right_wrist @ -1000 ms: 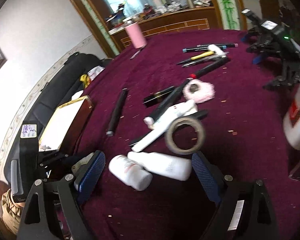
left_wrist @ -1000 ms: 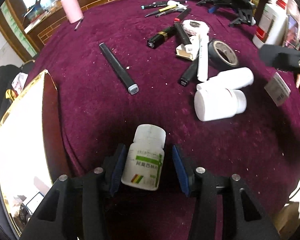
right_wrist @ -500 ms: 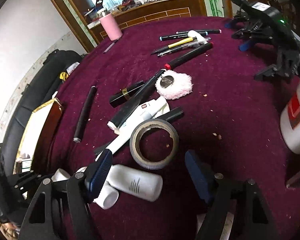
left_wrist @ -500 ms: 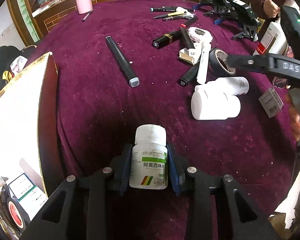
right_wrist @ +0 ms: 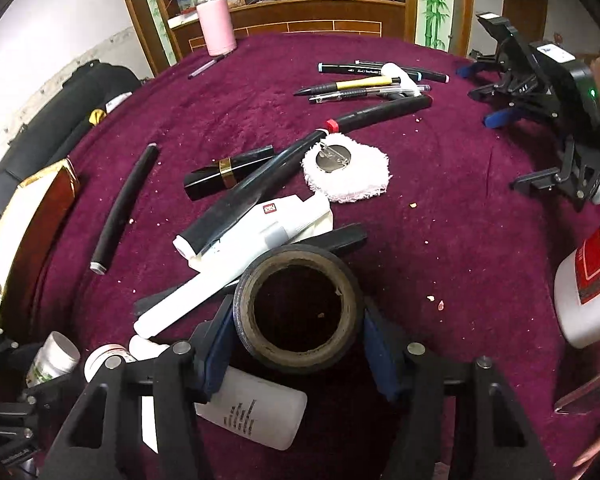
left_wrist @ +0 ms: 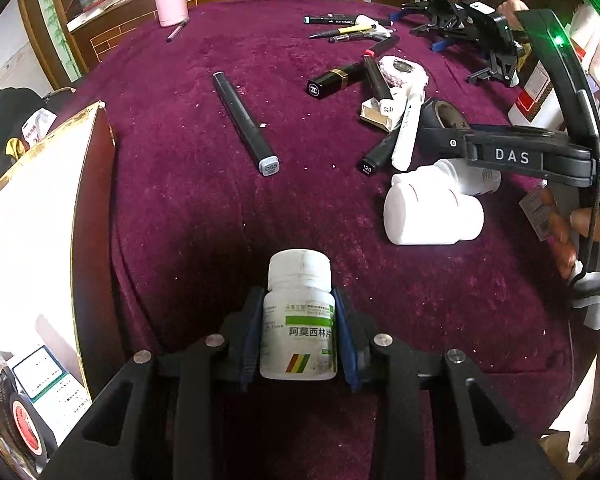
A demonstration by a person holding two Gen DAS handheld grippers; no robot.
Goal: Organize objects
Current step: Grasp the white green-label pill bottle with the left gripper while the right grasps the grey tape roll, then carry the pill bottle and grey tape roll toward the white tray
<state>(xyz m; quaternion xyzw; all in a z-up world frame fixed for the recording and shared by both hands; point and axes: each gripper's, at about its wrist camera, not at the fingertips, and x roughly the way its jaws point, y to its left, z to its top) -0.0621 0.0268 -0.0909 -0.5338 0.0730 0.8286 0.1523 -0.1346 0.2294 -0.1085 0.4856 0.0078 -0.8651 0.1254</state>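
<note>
Left gripper [left_wrist: 299, 336] was clamped on the small white plastic pill bottle [left_wrist: 299, 320], upright over the maroon velvet tablecloth [left_wrist: 180, 200]. Right gripper [right_wrist: 298, 336] was closing around the black tape roll [right_wrist: 298, 310] lying flat, pads just beside its sides.

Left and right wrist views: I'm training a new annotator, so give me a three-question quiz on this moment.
1. True or false: the medicine bottle sits upright between the jaws of the left gripper.
2. What sits between the closing jaws of the right gripper?
A. pink tumbler
B. roll of black tape
C. lipstick
3. Fill in: the powder puff lies on the ____ tablecloth.

Key: 1 true. 2 B, the roll of black tape; the pink tumbler and lipstick lie farther off. 3 purple.
</note>
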